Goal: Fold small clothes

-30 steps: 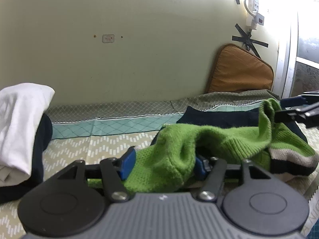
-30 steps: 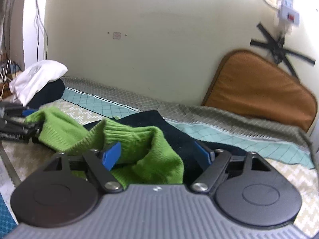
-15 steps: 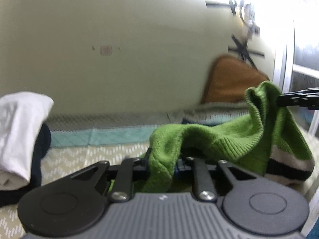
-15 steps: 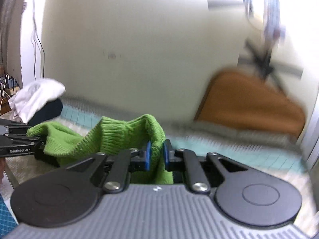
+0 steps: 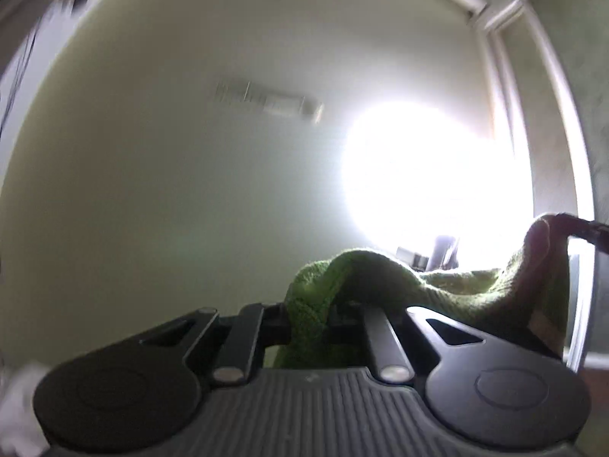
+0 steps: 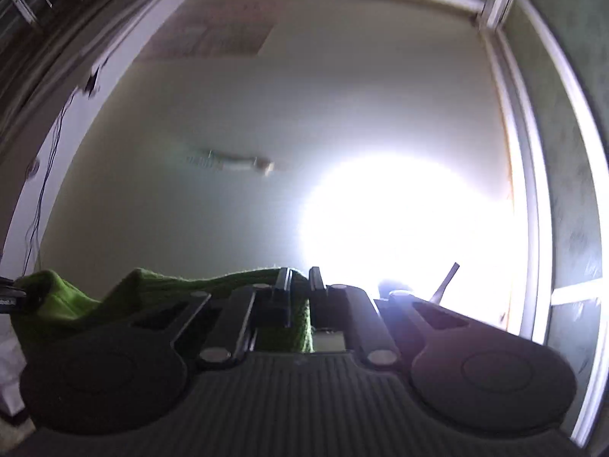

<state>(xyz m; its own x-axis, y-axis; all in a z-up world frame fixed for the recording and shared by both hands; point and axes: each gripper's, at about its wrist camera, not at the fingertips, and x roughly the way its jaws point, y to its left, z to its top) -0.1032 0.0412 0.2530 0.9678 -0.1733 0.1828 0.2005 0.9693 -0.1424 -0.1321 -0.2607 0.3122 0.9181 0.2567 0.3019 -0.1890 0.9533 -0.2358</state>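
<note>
1. Both cameras have swung up since the earlier frames: bed, cushion and clothes pile are gone from view, now mostly pale wall and ceiling.
2. Left gripper (image 5: pixel 309 314) clenched on the green knit garment (image 5: pixel 399 285); fabric bunches between the fingers and hides the pads.
3. Right gripper (image 6: pixel 298 285) also clenched on the same garment (image 6: pixel 152 289); a thin fold of knit sits between its fingers.
4. Garment hangs in the air, stretched between the two grippers, sagging in the middle.
5. Left view: far end of the garment rises at the right edge to a dark gripper tip (image 5: pixel 586 228), cut off by the frame; the grip there is hard to see.
6. Right view: far end of the garment reaches the left edge, where only a sliver of the other gripper (image 6: pixel 9 297) shows.
7. Big blown-out glare (image 5: pixel 430 175) washes out the right-centre of both views; detail behind it is lost.
8. Small dark shapes at the lower edge of the glare (image 6: pixel 441 285) can't be identified.
9. Blurred fixture on the wall (image 5: pixel 274 101), smeared by motion; can't tell what it is.
10. White frame or trim (image 6: pixel 540 190) curves down the right side.
11. Blurry white patch at bottom left in the left view (image 5: pixel 19 407), unclear.
12. Garment's lower part is hidden behind the gripper bodies in both views; its striped band can't be made out.
</note>
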